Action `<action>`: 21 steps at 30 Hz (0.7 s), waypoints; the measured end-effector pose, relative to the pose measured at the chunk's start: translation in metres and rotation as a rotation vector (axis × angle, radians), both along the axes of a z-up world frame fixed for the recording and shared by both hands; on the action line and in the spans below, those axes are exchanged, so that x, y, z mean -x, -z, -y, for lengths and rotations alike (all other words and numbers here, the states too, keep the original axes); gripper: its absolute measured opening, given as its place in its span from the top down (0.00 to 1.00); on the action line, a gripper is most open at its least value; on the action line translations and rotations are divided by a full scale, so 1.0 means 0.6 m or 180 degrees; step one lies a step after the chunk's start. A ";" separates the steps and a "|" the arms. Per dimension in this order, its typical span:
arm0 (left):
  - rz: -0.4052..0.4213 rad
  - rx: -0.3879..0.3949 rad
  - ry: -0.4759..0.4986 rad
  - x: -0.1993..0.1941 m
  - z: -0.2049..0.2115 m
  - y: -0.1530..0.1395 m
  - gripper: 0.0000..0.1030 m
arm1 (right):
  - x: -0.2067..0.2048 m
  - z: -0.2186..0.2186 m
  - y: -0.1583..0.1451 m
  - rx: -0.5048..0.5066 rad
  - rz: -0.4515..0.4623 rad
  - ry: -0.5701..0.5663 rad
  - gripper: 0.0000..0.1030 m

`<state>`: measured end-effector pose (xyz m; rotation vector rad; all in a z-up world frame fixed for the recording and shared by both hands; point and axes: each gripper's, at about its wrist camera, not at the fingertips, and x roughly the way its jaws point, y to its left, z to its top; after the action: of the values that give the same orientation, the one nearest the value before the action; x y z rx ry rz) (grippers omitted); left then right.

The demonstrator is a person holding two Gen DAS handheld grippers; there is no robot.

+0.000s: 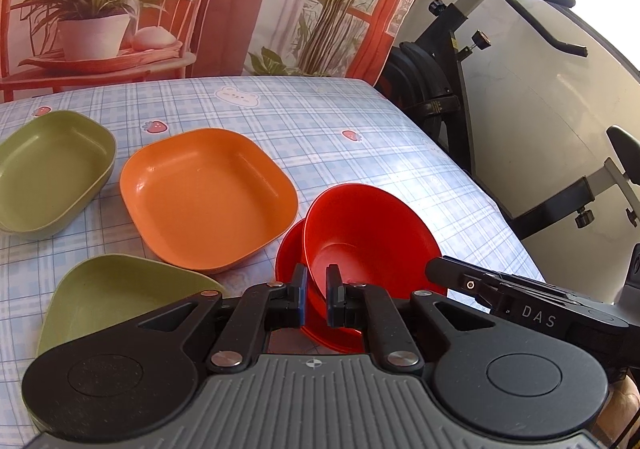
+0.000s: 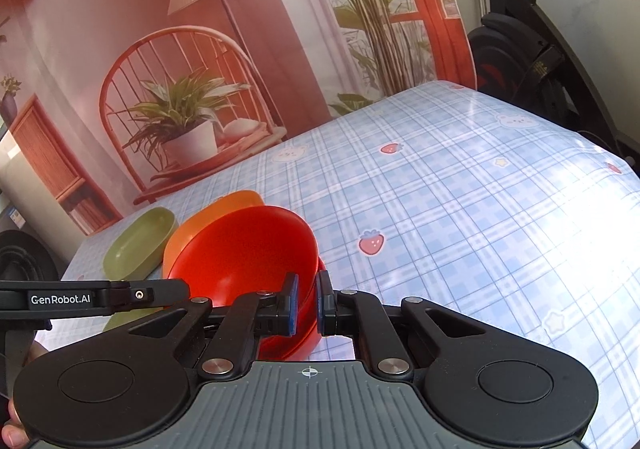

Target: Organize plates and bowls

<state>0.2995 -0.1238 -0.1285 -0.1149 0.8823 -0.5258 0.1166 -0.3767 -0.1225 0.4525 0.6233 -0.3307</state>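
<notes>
A red bowl (image 1: 360, 233) (image 2: 244, 253) hangs tilted just above a second red dish (image 1: 289, 249) (image 2: 298, 347) on the blue checked tablecloth (image 1: 360, 121). My left gripper (image 1: 316, 297) is shut on the bowl's near rim. My right gripper (image 2: 307, 301) is shut on the rim on the opposite side. Each gripper appears in the other's view: the right one (image 1: 440, 273) and the left one (image 2: 180, 291). An orange square plate (image 1: 208, 197) (image 2: 224, 209) lies just left of the bowl. Further left sit a green bowl (image 1: 48, 173) (image 2: 140, 241) and a green plate (image 1: 120, 289).
A black exercise bike (image 1: 460, 89) (image 2: 520, 49) stands past the table's right edge (image 1: 460, 177). A printed backdrop of a chair and potted plant (image 1: 96, 9) hangs behind the table. The right half of the tablecloth (image 2: 480, 229) is bare and brightly lit.
</notes>
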 end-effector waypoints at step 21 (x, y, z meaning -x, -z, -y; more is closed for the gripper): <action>-0.0070 -0.0122 -0.0013 0.004 0.004 0.016 0.89 | -0.005 -0.009 0.007 0.0077 -0.0074 -0.0039 0.91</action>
<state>0.2973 -0.1259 -0.1379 -0.0877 0.9131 -0.5042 0.1196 -0.3714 -0.1268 0.4220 0.6439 -0.3321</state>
